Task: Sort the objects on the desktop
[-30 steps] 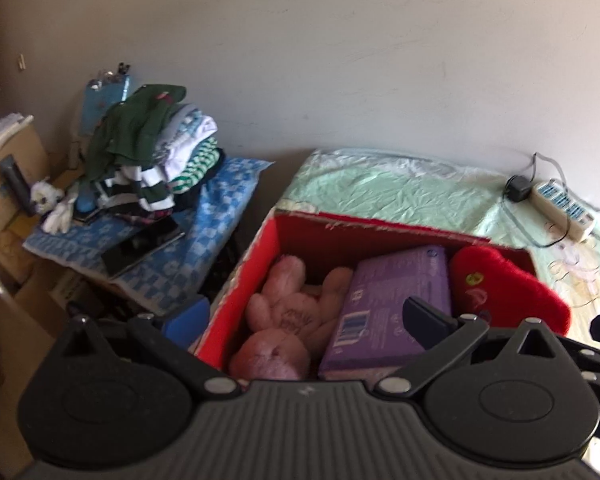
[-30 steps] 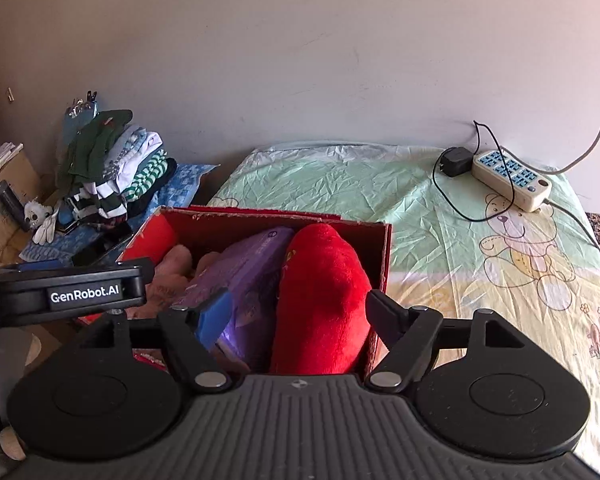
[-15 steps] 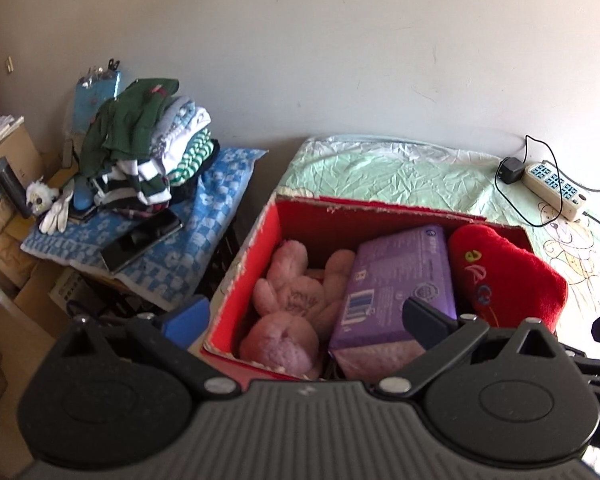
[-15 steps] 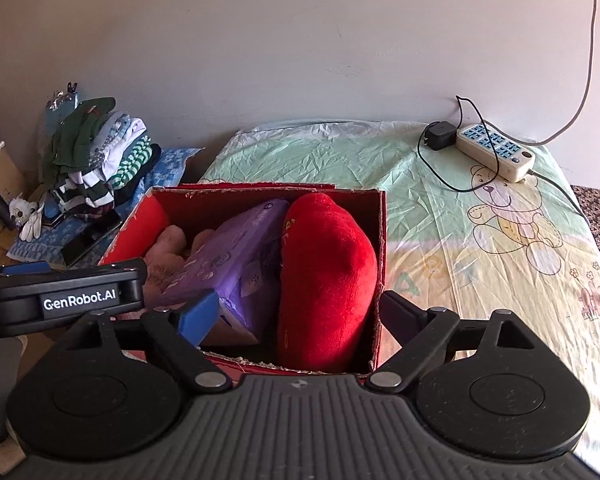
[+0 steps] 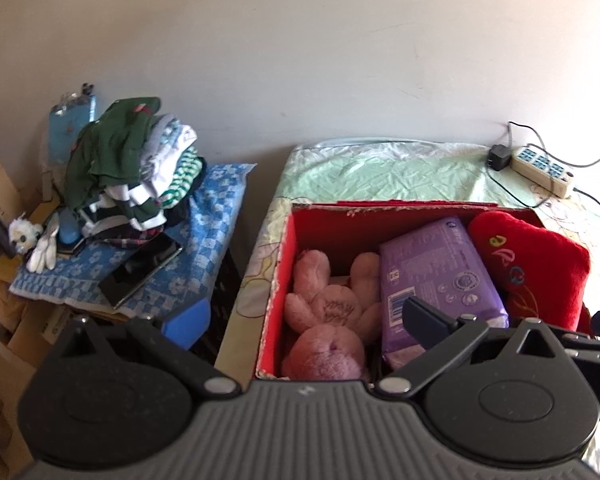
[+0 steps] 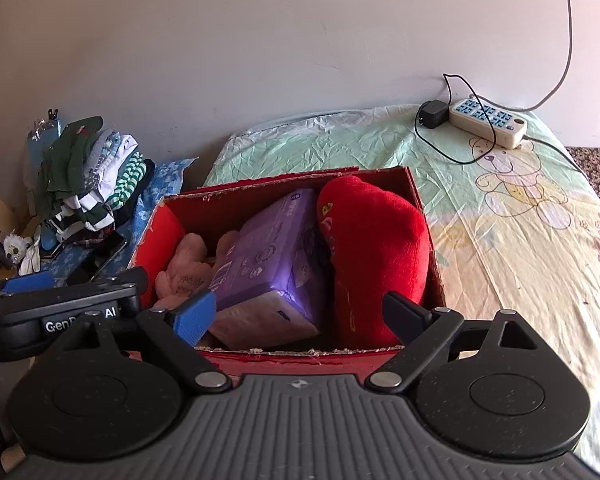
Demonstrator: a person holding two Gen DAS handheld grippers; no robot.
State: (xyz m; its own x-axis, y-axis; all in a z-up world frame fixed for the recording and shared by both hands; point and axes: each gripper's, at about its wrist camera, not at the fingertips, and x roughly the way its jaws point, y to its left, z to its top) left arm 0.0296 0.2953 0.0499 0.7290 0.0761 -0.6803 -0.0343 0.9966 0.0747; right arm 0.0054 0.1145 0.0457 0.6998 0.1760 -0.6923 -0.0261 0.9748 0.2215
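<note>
A red cardboard box point(image 6: 300, 358) stands on the cloth-covered table. It holds a pink plush rabbit point(image 6: 184, 268), a purple wrapped pack point(image 6: 272, 256) and a red cushion point(image 6: 376, 248). My right gripper point(image 6: 300, 316) hovers at the box's near wall. Its jaws are opening wide, and neither pad touches the cushion beyond them. In the left wrist view the same rabbit point(image 5: 328, 312), pack point(image 5: 436, 276) and cushion point(image 5: 532, 268) lie in the box point(image 5: 278, 280). My left gripper point(image 5: 304, 320) is open over the box's left near corner and holds nothing.
A white power strip point(image 6: 488, 122) with a black charger and cables lies at the table's far right. Left of the table, a pile of folded clothes point(image 5: 132, 176) and a black tablet point(image 5: 140, 272) rest on a blue checked cloth point(image 5: 216, 232). Cardboard boxes stand at the far left.
The right jaws have spread off the red cushion, which stays in the box. Both grippers have drawn back from the box, so more of it shows.
</note>
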